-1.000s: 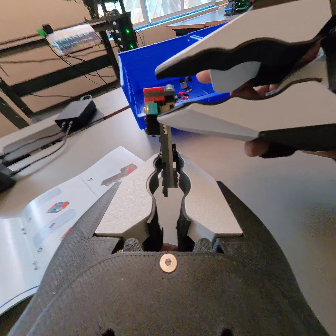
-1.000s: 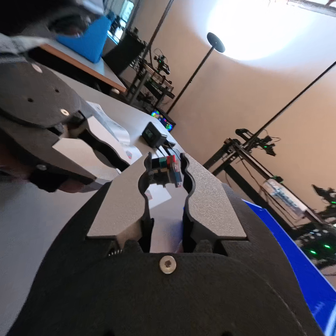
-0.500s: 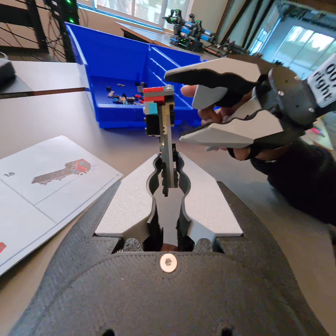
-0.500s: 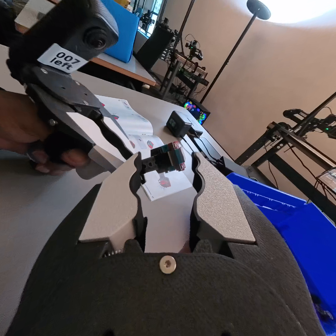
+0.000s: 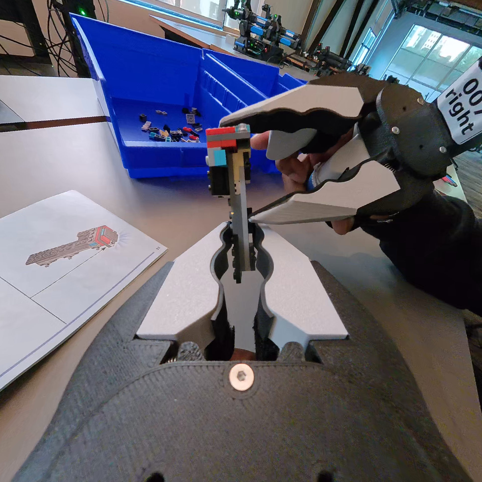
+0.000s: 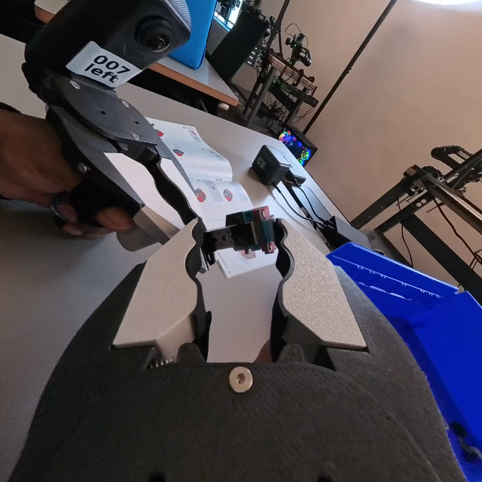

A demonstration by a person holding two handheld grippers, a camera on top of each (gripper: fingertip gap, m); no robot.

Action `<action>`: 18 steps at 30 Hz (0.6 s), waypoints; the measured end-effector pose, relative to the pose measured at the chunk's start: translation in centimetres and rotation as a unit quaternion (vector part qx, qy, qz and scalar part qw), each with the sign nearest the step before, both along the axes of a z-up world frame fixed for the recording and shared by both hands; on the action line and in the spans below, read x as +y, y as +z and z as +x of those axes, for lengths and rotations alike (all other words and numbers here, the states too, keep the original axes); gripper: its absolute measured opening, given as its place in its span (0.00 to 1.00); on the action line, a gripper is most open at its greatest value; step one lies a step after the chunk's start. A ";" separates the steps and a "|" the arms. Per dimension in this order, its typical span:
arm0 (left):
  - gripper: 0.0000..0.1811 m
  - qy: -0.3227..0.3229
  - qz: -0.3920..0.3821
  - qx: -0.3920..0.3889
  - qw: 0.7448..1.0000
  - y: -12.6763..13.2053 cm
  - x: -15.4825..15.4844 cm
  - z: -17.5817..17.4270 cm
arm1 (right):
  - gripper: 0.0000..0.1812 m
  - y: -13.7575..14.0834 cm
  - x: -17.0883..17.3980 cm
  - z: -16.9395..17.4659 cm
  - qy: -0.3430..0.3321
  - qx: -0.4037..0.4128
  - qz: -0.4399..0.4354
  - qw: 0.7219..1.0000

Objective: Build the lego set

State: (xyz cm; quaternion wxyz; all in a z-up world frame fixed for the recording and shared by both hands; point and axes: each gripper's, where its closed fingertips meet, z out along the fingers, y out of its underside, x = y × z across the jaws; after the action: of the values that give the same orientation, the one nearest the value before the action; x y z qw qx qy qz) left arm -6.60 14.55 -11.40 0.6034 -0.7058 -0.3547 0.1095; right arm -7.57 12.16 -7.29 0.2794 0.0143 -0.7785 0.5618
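grey table (image 5: pixel 78 161), blue bin (image 5: pixel 156 67), open booklet (image 5: pixel 65 260)

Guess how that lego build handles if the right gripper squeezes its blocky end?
Probably rigid and light. The lego build is a thin grey strip clamped low in the left gripper, so its top-heavy end may lever sideways. The open right gripper could pop small stacked pieces loose.
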 end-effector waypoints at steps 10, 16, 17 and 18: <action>0.07 0.009 -0.022 0.006 1.000 -0.3 -0.2 -0.1 | 0.34 -0.6 0.0 0.2 0.000 -0.014 0.011 1.000; 0.06 0.009 -0.043 0.011 0.999 -0.7 0.0 0.0 | 0.33 -0.8 0.0 0.5 0.004 -0.002 0.022 1.000; 0.06 0.008 -0.045 0.011 0.999 -0.7 0.0 0.0 | 0.33 -0.8 0.0 0.6 0.004 0.002 0.024 1.000; 0.06 0.008 -0.047 0.012 0.999 -0.7 0.0 0.0 | 0.33 -0.7 -0.1 0.6 0.004 0.001 0.024 1.000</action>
State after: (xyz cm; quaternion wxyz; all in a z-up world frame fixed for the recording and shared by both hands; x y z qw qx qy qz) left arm -6.65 14.55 -12.14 0.5731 -0.7289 -0.3476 0.1394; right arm -6.97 12.11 -7.96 0.2776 0.0249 -0.7911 0.5445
